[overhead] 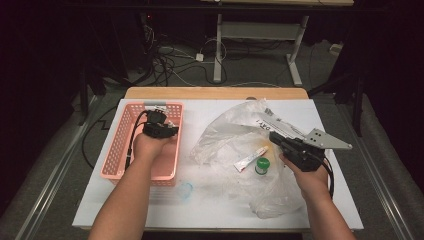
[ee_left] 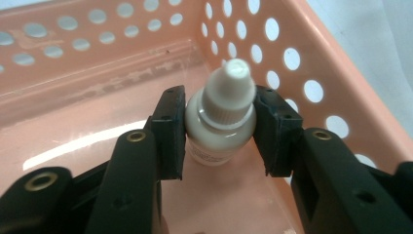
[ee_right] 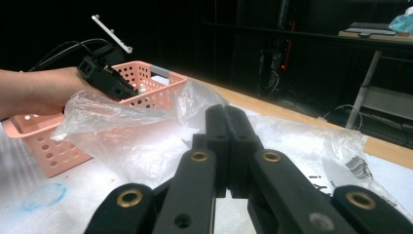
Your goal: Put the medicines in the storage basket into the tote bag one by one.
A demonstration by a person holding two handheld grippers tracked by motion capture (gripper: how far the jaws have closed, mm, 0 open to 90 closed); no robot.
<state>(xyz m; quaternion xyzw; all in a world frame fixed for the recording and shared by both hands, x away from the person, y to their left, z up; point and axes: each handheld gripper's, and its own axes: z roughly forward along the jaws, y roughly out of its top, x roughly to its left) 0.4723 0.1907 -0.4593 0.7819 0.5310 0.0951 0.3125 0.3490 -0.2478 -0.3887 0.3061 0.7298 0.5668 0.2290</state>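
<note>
In the left gripper view a small white dropper bottle point(ee_left: 221, 141) with a ribbed white cap stands upright between my left gripper's point(ee_left: 220, 127) pads, which press on both its sides. It hangs just above the floor of the pink perforated basket point(ee_left: 97, 48). From above, the left gripper point(overhead: 162, 129) reaches down into the basket point(overhead: 112, 150) at its far end. My right gripper point(overhead: 276, 136) hovers over the clear plastic bag point(overhead: 225, 135), its jaws shut with nothing between them point(ee_right: 226, 126).
A white tube point(overhead: 250, 159) and a green-capped jar point(overhead: 262, 165) lie on the bag, left of my right hand. A faint blue ring mark point(overhead: 185, 189) sits on the white table cover near the basket's front corner. Dark floor with cables lies beyond the table.
</note>
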